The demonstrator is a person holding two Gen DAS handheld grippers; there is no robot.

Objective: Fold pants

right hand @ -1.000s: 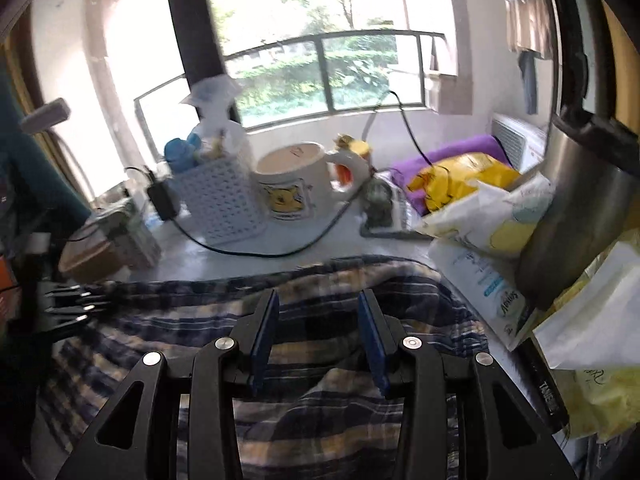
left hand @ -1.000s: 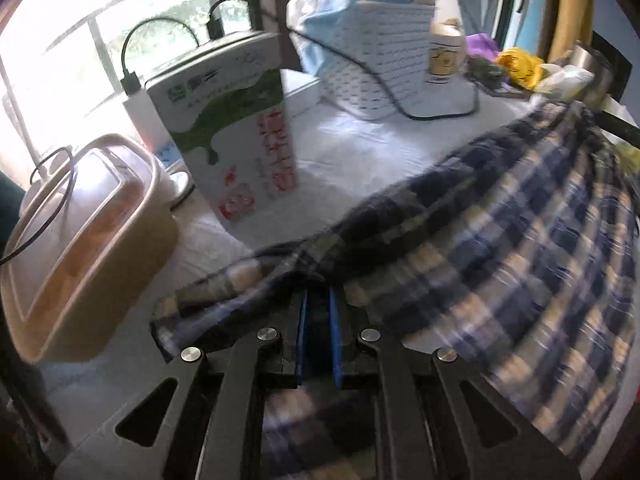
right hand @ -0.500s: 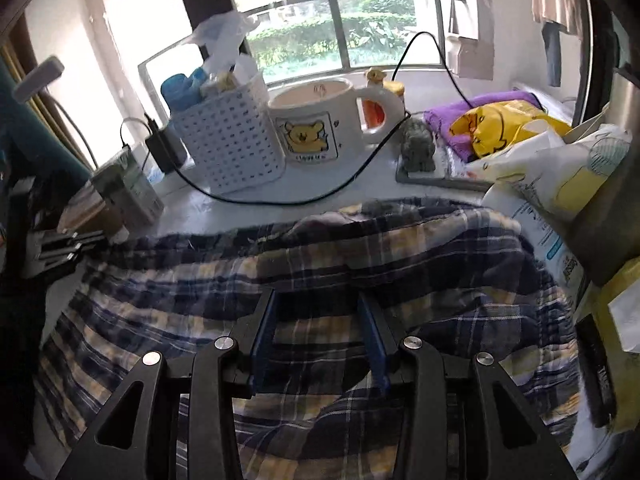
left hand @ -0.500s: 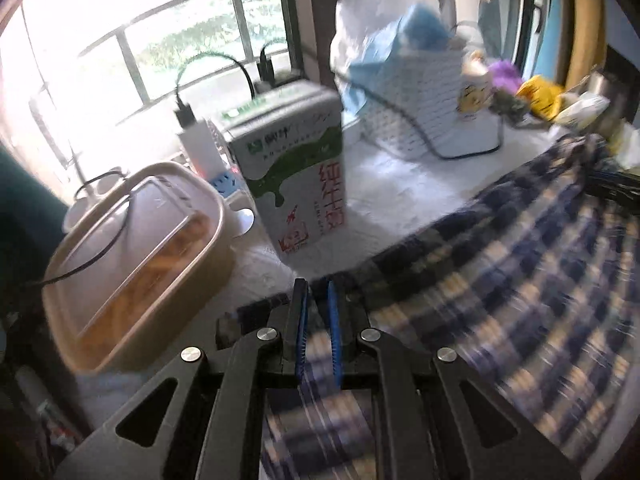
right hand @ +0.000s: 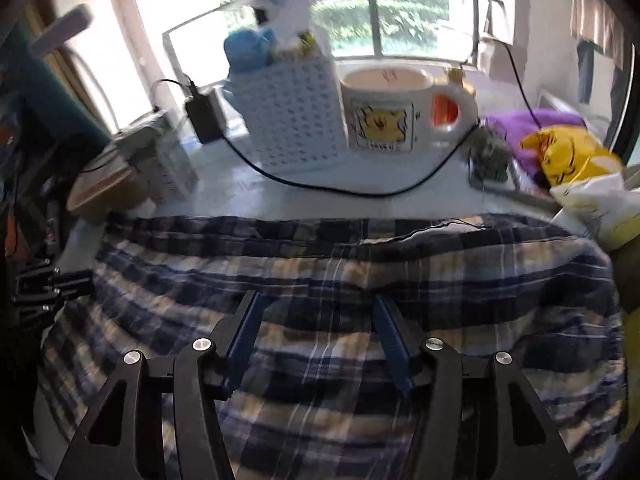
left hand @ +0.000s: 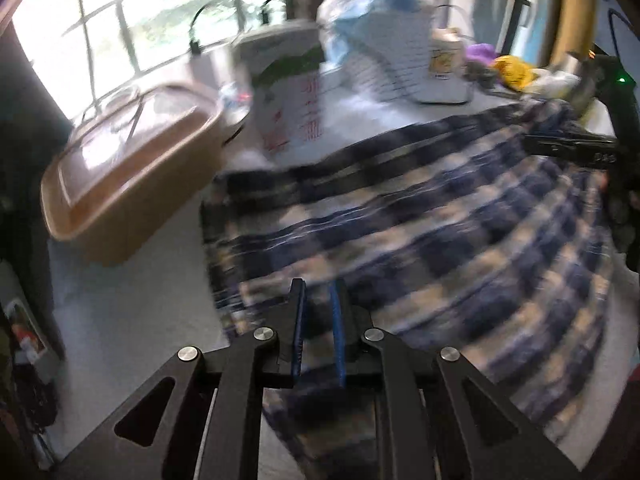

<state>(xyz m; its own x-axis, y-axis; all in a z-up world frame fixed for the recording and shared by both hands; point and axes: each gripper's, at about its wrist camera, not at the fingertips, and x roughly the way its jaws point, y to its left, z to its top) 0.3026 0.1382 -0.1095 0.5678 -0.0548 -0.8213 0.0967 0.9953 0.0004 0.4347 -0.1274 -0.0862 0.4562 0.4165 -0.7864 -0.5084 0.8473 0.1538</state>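
Note:
The blue, cream and navy plaid pants (left hand: 460, 240) lie spread across the white table, their far edge a straight band (right hand: 360, 240) in the right wrist view. My left gripper (left hand: 318, 308) sits over the pants' left side. Its jaws are opening but stand only a narrow gap apart, with plaid cloth in that gap. My right gripper (right hand: 318, 300) hovers low over the middle of the pants. Its jaws are opening wide, and the cloth lies flat below the pads, untouched. The right gripper's fingers (left hand: 568, 148) show at the right edge of the left wrist view.
A tan lidded container (left hand: 132, 168) and a milk carton (left hand: 288, 108) stand just beyond the pants' left corner. Behind are a white basket (right hand: 292, 116), a big mug (right hand: 384, 112) and a black cable (right hand: 360, 192). Yellow and white bags (right hand: 568, 152) crowd the right. Bare table (left hand: 132, 320) lies at left.
The left gripper has drawn back, so much more cloth lies beyond its tips. The right gripper's jaws have spread wider and dropped lower. The pants lie flatter.

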